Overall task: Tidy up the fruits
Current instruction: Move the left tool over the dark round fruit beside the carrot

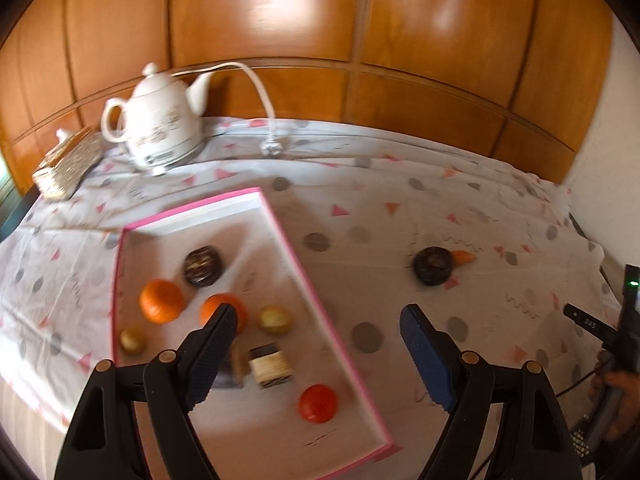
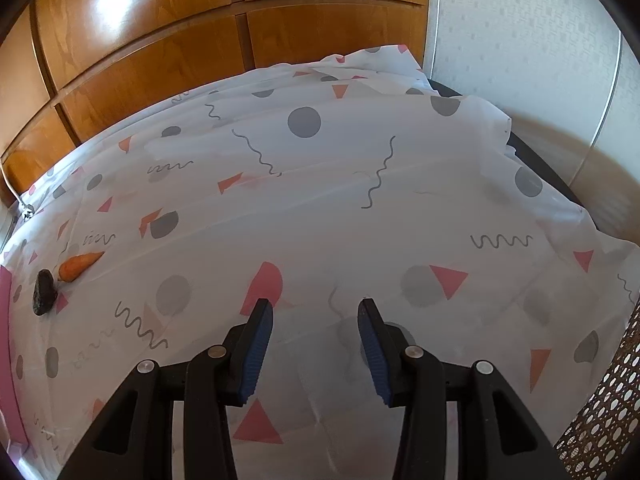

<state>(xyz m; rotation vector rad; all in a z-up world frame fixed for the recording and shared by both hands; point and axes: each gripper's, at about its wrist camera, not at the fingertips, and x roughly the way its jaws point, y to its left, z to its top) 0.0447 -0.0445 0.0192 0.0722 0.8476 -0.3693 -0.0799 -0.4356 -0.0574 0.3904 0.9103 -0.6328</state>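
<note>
A pink-rimmed white tray (image 1: 320, 300) lies on the patterned cloth at the left. In it are two oranges (image 1: 161, 301) (image 1: 214, 307), a red fruit (image 1: 318, 403), two small yellowish fruits (image 1: 274, 319) (image 1: 132, 340), a dark round item (image 1: 202, 266) and a striped block (image 1: 270, 365). Outside it, a dark round item (image 1: 433, 266) (image 2: 43, 292) and a carrot (image 1: 463, 257) (image 2: 78, 266) lie together. My left gripper (image 1: 316, 316) is open and empty above the tray's right rim. My right gripper (image 2: 316, 316) is open and empty above bare cloth.
A white teapot-style kettle (image 1: 160, 124) with a cord and plug (image 1: 273, 147) stands at the back left, beside a woven box (image 1: 66, 166). Wooden panels (image 1: 320, 40) back the table. A wicker surface (image 2: 604, 420) is at the right edge. The other gripper's handle (image 1: 616, 344) shows at far right.
</note>
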